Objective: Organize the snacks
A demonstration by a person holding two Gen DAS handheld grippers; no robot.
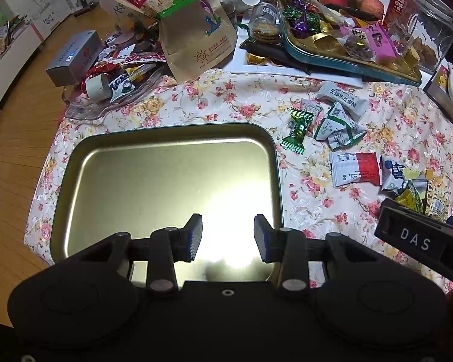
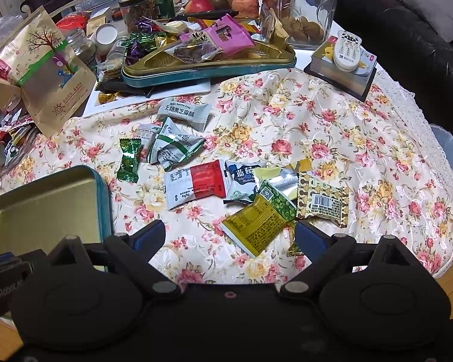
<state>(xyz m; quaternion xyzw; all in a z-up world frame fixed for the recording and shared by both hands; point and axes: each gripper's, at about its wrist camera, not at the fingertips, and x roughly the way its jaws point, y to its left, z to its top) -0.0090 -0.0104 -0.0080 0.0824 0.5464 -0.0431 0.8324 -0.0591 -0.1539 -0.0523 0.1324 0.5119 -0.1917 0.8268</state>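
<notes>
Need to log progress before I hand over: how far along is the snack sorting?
Barely started. Done: the empty gold metal tin tray sits ready on the floral tablecloth. In hand: nothing; the left tongs hang open over the tray, and the right tongs are open near the yellow-green snack packet. Left: the green candy, the red-and-white packet and the other loose packets.

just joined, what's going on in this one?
Snack sorting, early on. The left gripper hovers open over the empty metal tin, holding nothing. The right gripper is open, low over the loose packets on the floral tablecloth, jaws either side of the yellow-green packet. Nothing is in the tin yet.
</notes>
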